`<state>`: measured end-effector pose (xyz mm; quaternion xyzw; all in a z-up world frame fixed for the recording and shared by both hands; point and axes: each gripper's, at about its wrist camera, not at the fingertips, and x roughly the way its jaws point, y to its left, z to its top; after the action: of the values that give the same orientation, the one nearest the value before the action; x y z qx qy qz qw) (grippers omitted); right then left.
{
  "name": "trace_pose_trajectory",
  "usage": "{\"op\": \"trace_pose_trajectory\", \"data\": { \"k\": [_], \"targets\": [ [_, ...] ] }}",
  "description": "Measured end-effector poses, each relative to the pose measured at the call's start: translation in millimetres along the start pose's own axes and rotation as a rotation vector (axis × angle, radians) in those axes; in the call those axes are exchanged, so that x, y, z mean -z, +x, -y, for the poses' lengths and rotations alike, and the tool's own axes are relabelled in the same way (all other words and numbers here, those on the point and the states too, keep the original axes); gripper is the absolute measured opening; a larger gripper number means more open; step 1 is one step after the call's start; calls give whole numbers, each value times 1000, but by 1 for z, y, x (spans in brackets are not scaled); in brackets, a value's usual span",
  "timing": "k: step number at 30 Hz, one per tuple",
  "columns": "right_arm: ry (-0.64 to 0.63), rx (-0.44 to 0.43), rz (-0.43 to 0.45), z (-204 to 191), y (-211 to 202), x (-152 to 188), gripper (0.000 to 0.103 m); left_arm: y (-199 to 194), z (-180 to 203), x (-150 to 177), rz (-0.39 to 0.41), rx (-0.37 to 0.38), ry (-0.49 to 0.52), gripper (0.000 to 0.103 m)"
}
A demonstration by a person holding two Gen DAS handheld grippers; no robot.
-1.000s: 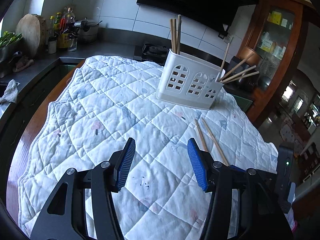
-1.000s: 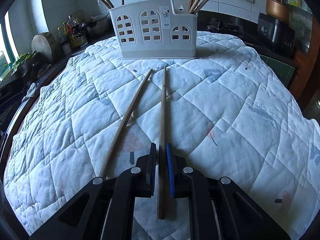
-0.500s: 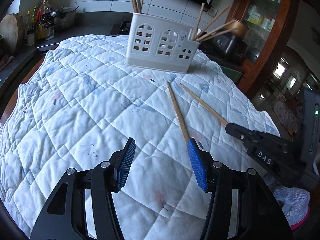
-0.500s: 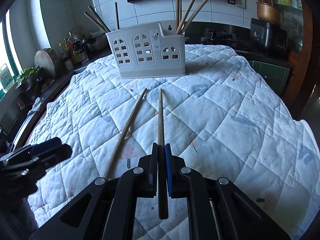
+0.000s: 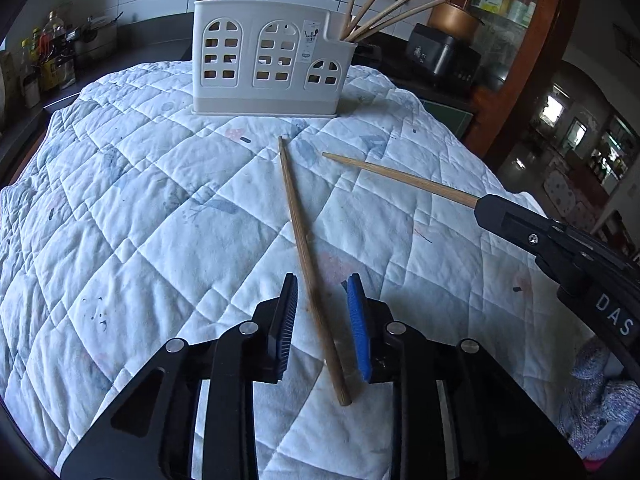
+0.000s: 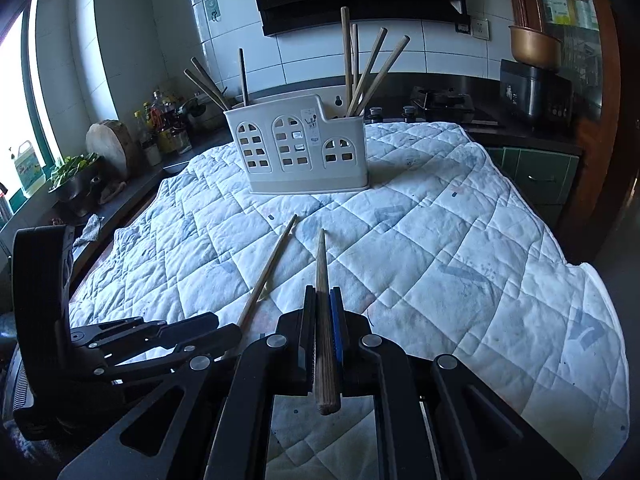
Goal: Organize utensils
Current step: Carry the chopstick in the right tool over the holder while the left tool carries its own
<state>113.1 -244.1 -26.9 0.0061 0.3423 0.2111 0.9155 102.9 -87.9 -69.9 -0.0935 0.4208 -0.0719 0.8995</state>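
Chopsticks in two states. One chopstick (image 6: pixel 325 320) is clamped between the jaws of the right gripper (image 6: pixel 323 320) near its thick end and lifted clear of the quilt (image 6: pixel 460 240), thin tip pointing at the white utensil holder (image 6: pixel 298 152); gripping the butt end leaves the long shaft free to drop tip-first into a compartment. The second chopstick (image 5: pixel 308 264) lies flat on the quilt near the middle of the desk, pointing toward the holder at the far edge. The left gripper (image 5: pixel 320 320) straddles it, jaws apart, a pad on each side and neither touching; that alignment sets up a side pinch once they come together.

Holder sits upright; more chopsticks stand in its left and right compartments.

Versus half a second ago: left jaws were much wider and offset to the left of the lying chopstick; now narrowed and centred over it. Right gripper has raised its chopstick higher and backed off from the holder.
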Motion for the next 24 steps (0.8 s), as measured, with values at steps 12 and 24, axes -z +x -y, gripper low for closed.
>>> {"op": "trace_pose_trajectory", "data": {
  "k": [12,24],
  "targets": [
    [-10,-1,22,2,-9,-6,7,24,-4,-4,-44,-35,-24,12],
    [-68,10,40,-9,-19,-25,7,-5,-13,-19,30,-6,10,6]
  ]
}}
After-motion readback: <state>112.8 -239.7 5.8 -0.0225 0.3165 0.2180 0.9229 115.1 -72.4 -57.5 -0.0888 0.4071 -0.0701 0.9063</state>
